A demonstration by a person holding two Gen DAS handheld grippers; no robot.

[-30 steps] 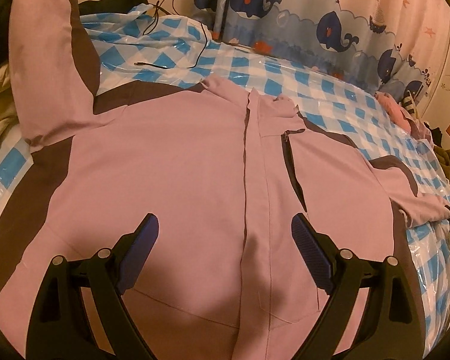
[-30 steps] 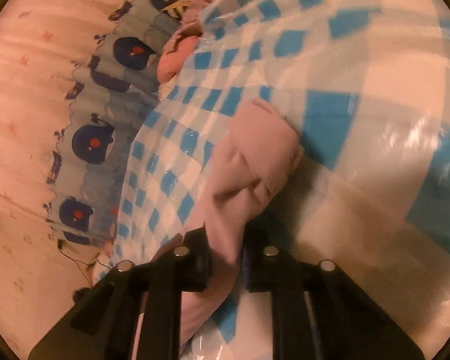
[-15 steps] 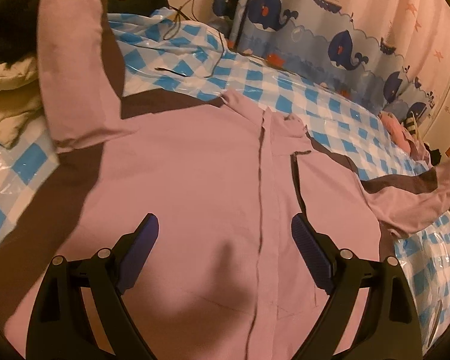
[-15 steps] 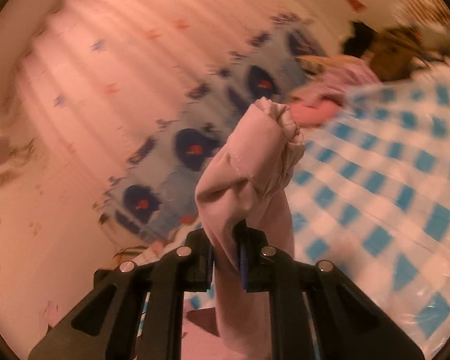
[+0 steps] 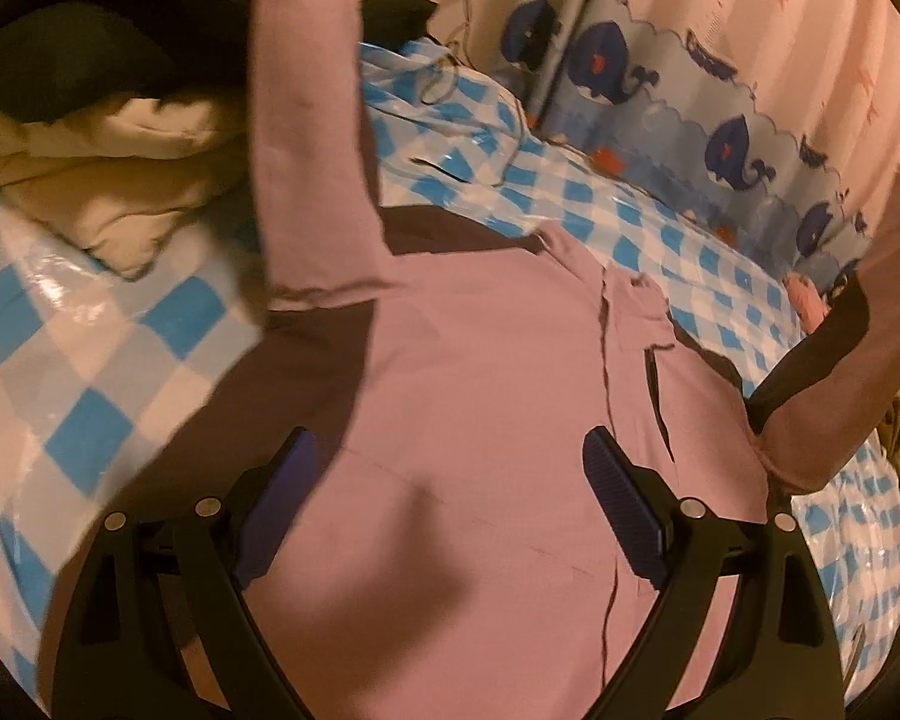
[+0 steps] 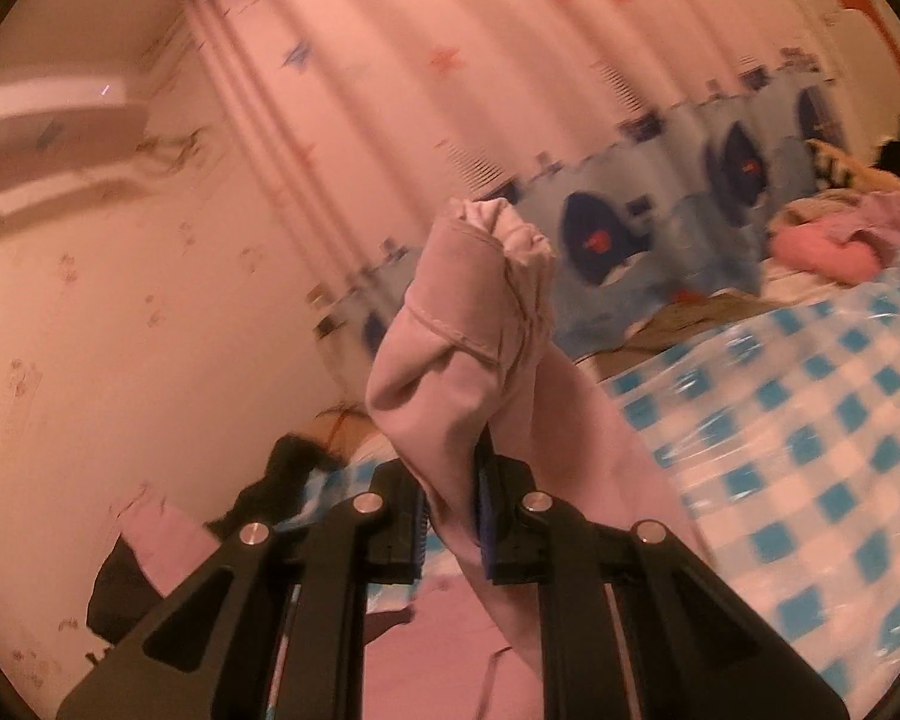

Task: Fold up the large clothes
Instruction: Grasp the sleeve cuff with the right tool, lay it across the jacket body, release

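Pinching the sleeve cuff (image 6: 480, 324), your right gripper (image 6: 453, 525) should carry it toward nine o'clock across the jacket (image 5: 486, 420). Your left gripper (image 5: 444, 510) hovers with tongs apart, empty; pin the fold line.

Pink jacket (image 5: 480, 408) with dark brown panels; blue-and-white checked bed cover (image 5: 120, 354); pink curtain (image 6: 450, 90) with blue whale-print band; cream bedding (image 5: 108, 180).

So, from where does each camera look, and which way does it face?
Left wrist: sits on the left gripper, looks down over the jacket on the checked sheet; jaws open, empty.
Right wrist: sits on the right gripper, looks almost level at the curtain; jaws shut on the sleeve.
Shared: jacket, sheet, curtain, raised sleeve.
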